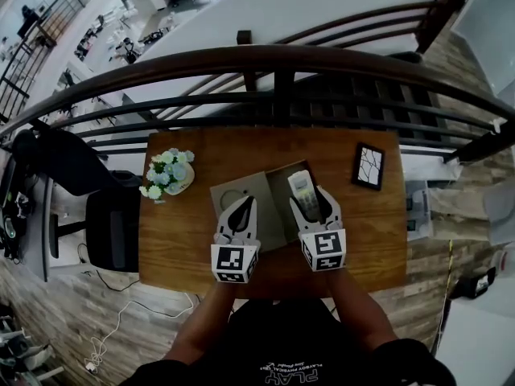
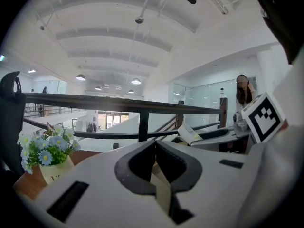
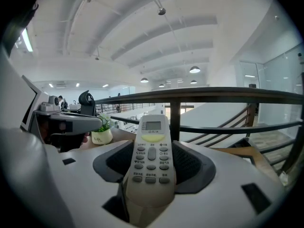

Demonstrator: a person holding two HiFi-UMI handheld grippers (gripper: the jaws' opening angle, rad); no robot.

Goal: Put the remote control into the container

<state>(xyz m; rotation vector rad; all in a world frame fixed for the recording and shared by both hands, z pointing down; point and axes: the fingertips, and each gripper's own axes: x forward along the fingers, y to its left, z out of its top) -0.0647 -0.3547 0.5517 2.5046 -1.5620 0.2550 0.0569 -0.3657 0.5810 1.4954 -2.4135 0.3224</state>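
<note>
The white remote control (image 1: 302, 188) (image 3: 151, 158) is upright between the jaws of my right gripper (image 1: 311, 196) (image 3: 153, 147), which is shut on it, buttons and screen facing the camera. In the head view it hangs over the open right side of the cardboard box (image 1: 273, 217) at the middle of the wooden table (image 1: 181, 248). My left gripper (image 1: 241, 206) (image 2: 154, 150) is shut on a thin cardboard flap (image 2: 162, 188) of the box, at the box's left side. The box's inside is mostly hidden by the grippers.
A small pot of blue and white flowers (image 1: 168, 174) (image 2: 45, 152) stands left of the box. A black picture frame (image 1: 369, 166) lies at the table's right. A dark railing (image 1: 273, 61) runs along the far edge; a black chair (image 1: 95, 207) stands left of the table.
</note>
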